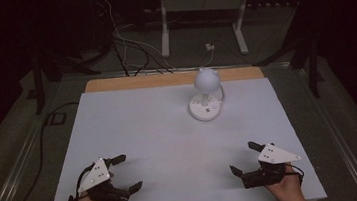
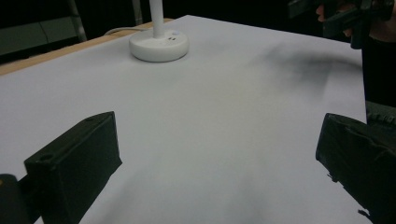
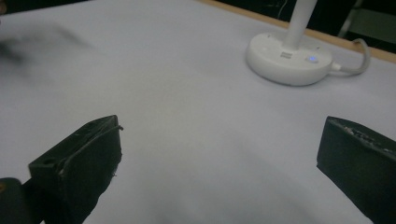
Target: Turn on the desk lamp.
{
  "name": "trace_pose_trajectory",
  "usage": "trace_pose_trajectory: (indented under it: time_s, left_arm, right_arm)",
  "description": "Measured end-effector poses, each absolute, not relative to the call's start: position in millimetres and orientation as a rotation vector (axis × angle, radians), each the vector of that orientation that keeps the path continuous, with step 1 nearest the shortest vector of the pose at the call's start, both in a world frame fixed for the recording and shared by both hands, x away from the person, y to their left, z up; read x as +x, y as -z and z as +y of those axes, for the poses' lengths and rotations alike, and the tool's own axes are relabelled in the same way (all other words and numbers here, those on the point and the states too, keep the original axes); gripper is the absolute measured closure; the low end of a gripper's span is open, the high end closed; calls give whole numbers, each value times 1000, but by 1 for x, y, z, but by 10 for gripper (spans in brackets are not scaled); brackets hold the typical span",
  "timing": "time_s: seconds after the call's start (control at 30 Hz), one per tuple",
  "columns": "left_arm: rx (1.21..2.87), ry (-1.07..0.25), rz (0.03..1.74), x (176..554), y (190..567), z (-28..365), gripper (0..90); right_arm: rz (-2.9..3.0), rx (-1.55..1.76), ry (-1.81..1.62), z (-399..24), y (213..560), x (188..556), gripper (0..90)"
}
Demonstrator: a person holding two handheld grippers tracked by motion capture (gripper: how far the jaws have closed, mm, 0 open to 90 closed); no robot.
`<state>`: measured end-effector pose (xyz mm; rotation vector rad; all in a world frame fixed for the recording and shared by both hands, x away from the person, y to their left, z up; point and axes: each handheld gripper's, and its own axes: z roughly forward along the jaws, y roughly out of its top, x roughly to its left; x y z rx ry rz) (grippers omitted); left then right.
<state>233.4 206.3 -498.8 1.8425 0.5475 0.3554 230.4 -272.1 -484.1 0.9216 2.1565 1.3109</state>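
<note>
From the high view I see my left gripper [image 1: 122, 174] and right gripper [image 1: 243, 157] low on the white table [image 1: 144, 129], jaws wide apart, holding nothing. The lamp [image 1: 205, 97] stands far off near the back edge. In the left gripper view the lamp's base [image 2: 159, 45] sits well ahead, untouched. In the right gripper view the base [image 3: 288, 58] shows a small blue light. I think nothing is done yet; reaching the lamp is still to come.
</note>
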Motion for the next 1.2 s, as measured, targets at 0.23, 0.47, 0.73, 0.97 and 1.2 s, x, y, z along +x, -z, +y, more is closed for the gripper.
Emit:
trace_pose_trajectory:
  time_s: [0.23,0.47,0.73,0.97,1.2]
  left_arm:
    - [1838,-349,548,233,499,207,3]
    - [1839,-350,548,233,499,207,3]
    - [1848,-351,548,234,499,206,3]
    - [1844,-347,544,234,499,206,3]
    - [1839,-342,547,234,499,206,3]
  right_arm:
    - [2124,951,-1297,-270,473,236,0]
    - [2102,968,-1291,-267,462,245,0]
    - [2091,966,-1301,-260,453,257,0]
    - [2084,950,-1296,-252,448,267,0]
    - [2082,932,-1300,-244,443,276,0]
